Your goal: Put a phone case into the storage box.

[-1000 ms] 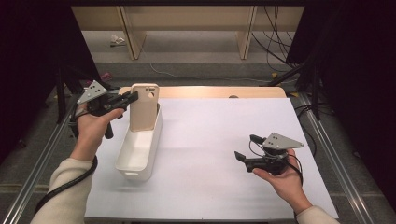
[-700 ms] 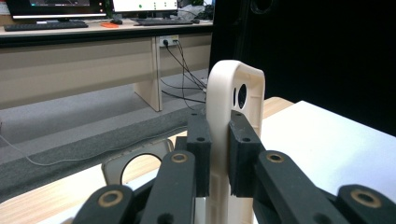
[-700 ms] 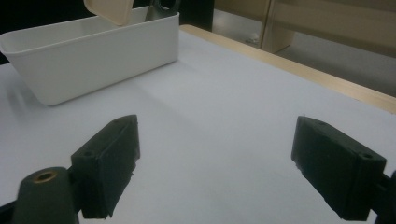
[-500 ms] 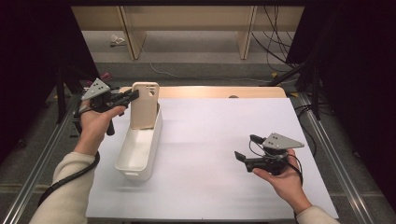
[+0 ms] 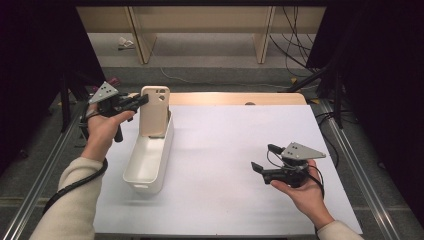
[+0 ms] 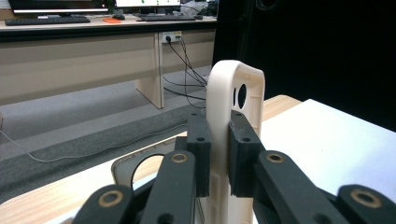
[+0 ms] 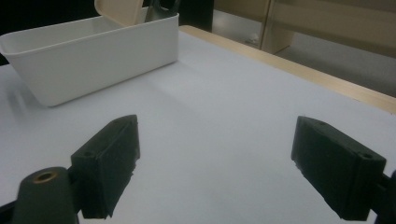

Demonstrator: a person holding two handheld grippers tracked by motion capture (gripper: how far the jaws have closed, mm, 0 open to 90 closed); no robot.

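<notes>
The left gripper [image 5: 142, 100] had its jaws closed on the left edge of the cream phone case [image 5: 154, 111], which stood upright at the far end of the white bin [image 5: 145, 170]. The left gripper view showed the pinch close up — both pads flat against the case's rim, camera holes above them. Well to the right, the right gripper [image 5: 256, 168] hovered over the white table [image 5: 225, 140] — jaws wide, holding nothing.

Phone case [image 5: 154, 110] upright in bin [image 5: 150, 160] far end (table's [image 5: 235, 150] left half).
</notes>
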